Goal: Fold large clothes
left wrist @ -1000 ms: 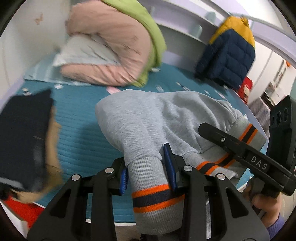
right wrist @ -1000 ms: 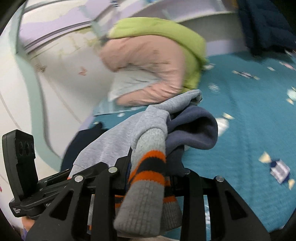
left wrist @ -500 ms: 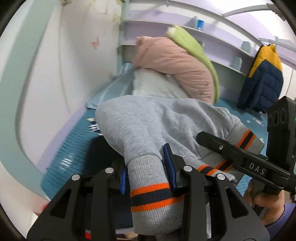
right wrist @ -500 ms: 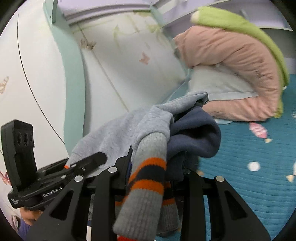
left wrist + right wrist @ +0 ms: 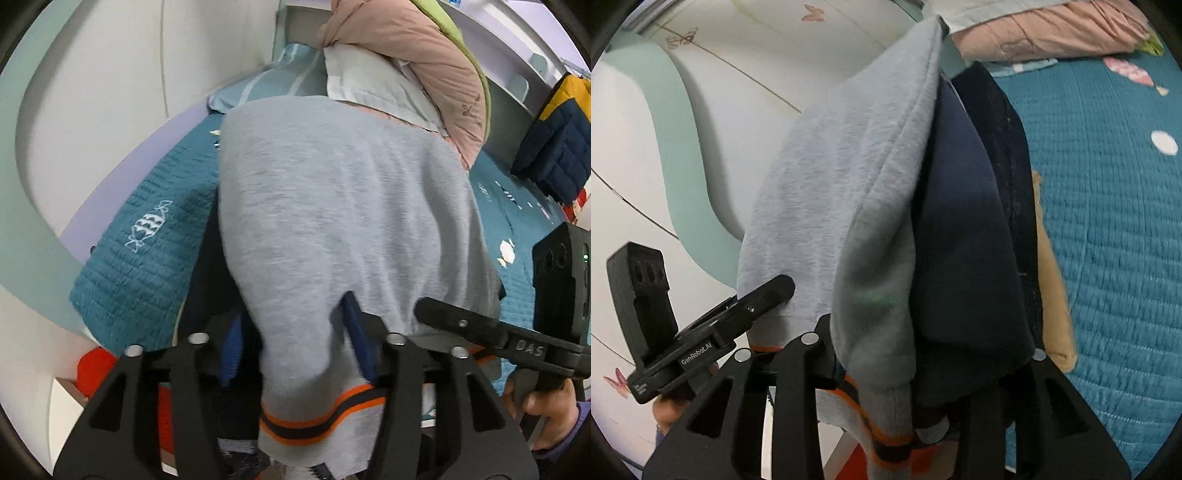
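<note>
A folded grey sweatshirt (image 5: 332,206) with orange and dark striped ribbing hangs between both grippers above the teal bed. My left gripper (image 5: 295,343) stands wider than before, with the ribbed hem draped between its blue pads. My right gripper (image 5: 923,354) is shut on the sweatshirt's grey and navy folds (image 5: 871,177). The right gripper (image 5: 491,332) shows at the lower right of the left wrist view; the left gripper (image 5: 701,332) shows at the lower left of the right wrist view.
A teal quilted bedspread (image 5: 147,236) covers the bed against a white and mint wall (image 5: 665,122). A pink and green duvet pile (image 5: 413,55) lies at the head. A dark and tan folded garment (image 5: 1034,229) lies below. A navy-yellow jacket (image 5: 554,147) hangs far right.
Both grippers have carried the sweatshirt left toward the wall and lower, over the dark folded garment. The left gripper's pads have spread apart around the hem.
</note>
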`<state>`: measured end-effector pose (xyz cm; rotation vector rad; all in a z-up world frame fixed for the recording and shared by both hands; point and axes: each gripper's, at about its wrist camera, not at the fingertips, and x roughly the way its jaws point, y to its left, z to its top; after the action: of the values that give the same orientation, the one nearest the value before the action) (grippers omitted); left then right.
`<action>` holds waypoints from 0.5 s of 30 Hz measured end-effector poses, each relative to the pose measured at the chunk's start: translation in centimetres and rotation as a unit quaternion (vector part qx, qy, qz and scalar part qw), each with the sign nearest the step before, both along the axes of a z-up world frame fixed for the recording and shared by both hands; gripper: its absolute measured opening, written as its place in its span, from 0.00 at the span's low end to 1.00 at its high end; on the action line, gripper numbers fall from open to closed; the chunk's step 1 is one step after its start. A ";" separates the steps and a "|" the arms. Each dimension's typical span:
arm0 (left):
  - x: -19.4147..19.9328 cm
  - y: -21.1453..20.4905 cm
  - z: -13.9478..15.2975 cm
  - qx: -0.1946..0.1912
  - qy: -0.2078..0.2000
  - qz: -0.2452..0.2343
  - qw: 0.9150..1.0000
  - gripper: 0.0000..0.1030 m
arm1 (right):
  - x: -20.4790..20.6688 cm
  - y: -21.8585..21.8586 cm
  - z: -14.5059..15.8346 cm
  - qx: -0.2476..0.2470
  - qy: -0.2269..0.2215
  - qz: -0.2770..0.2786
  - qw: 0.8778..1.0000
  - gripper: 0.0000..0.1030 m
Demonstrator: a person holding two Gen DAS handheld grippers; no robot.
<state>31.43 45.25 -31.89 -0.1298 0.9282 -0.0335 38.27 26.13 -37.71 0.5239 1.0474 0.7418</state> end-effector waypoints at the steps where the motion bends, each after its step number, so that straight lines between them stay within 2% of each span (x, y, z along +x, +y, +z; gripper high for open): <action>1: -0.1 0.1 0.0 0.001 0.001 0.008 1.000 0.61 | 0.0 -0.1 0.2 -0.002 0.003 0.001 1.000 0.38; 3: -0.5 0.1 0.2 0.004 0.000 0.022 1.000 0.61 | -0.2 -0.6 1.0 -0.010 -0.005 0.000 1.000 0.43; 5: -0.6 -0.1 0.7 0.013 0.000 0.040 0.999 0.61 | -0.7 -1.4 2.3 -0.021 -0.027 -0.006 0.999 0.54; 9: -1.7 0.2 3.2 0.035 -0.017 0.101 0.994 0.62 | -1.7 -3.9 3.1 -0.072 -0.054 -0.040 0.995 0.57; 11: -2.8 -0.1 5.0 0.049 -0.039 0.119 0.991 0.62 | -2.3 -5.3 3.6 -0.076 -0.056 -0.052 0.994 0.57; 12: -3.4 -0.5 5.8 0.050 -0.051 0.119 0.990 0.63 | -2.6 -5.9 4.2 -0.072 -0.065 -0.052 0.994 0.57; 13: -3.9 -1.0 6.6 0.046 -0.063 0.115 0.990 0.66 | -3.1 -6.3 5.0 -0.061 -0.085 -0.044 0.993 0.53; 14: -4.5 -1.7 7.3 0.033 -0.077 0.100 0.991 0.67 | -3.5 -6.4 5.8 -0.057 -0.109 -0.038 0.992 0.41; 15: -4.9 -2.4 7.7 0.021 -0.085 0.088 0.992 0.69 | -4.0 -6.3 6.6 -0.058 -0.131 -0.030 0.989 0.37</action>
<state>26.53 42.88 -24.15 -0.1670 0.7449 0.1355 34.24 19.87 -31.15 0.3452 0.8212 0.6717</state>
